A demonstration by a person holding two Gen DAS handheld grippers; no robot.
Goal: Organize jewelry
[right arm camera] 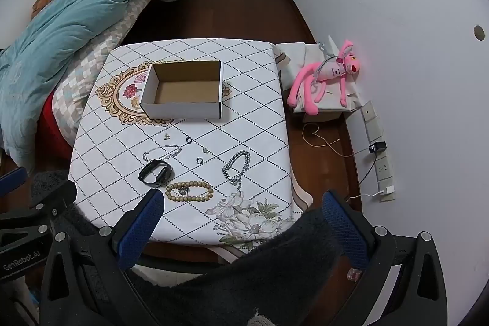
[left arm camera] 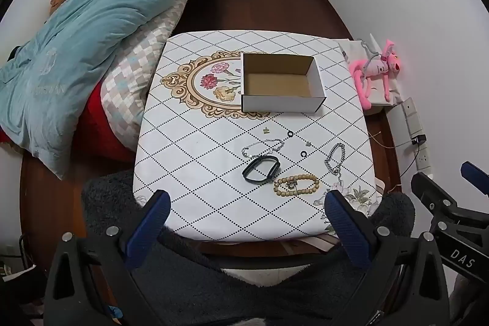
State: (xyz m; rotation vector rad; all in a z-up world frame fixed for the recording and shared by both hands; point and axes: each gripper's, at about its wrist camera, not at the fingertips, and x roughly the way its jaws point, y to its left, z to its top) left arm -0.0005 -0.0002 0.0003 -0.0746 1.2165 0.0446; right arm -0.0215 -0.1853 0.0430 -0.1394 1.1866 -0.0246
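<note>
An empty white cardboard box (left arm camera: 281, 83) (right arm camera: 183, 89) stands on the table (left arm camera: 195, 161) (right arm camera: 262, 124). In front of it lie a black band (left arm camera: 262, 169) (right arm camera: 156, 172), a wooden bead bracelet (left arm camera: 295, 185) (right arm camera: 189, 191), a thick silver chain (left arm camera: 335, 158) (right arm camera: 236, 167), a thin silver chain (left arm camera: 262, 147) (right arm camera: 161, 152), two small black rings (left arm camera: 290, 134) (right arm camera: 189, 140) and small charms (left arm camera: 267, 130). My left gripper (left arm camera: 247, 203) and right gripper (right arm camera: 241, 202) are both open and empty, held at the table's near edge.
A bed with a teal duvet (left arm camera: 91, 29) (right arm camera: 70, 11) borders the table's left side. A pink plush toy (left arm camera: 379, 69) (right arm camera: 327, 75) lies on a box to the right, by wall sockets and cables (right arm camera: 379, 148). Dark fuzzy fabric (left arm camera: 214, 271) lies under the grippers.
</note>
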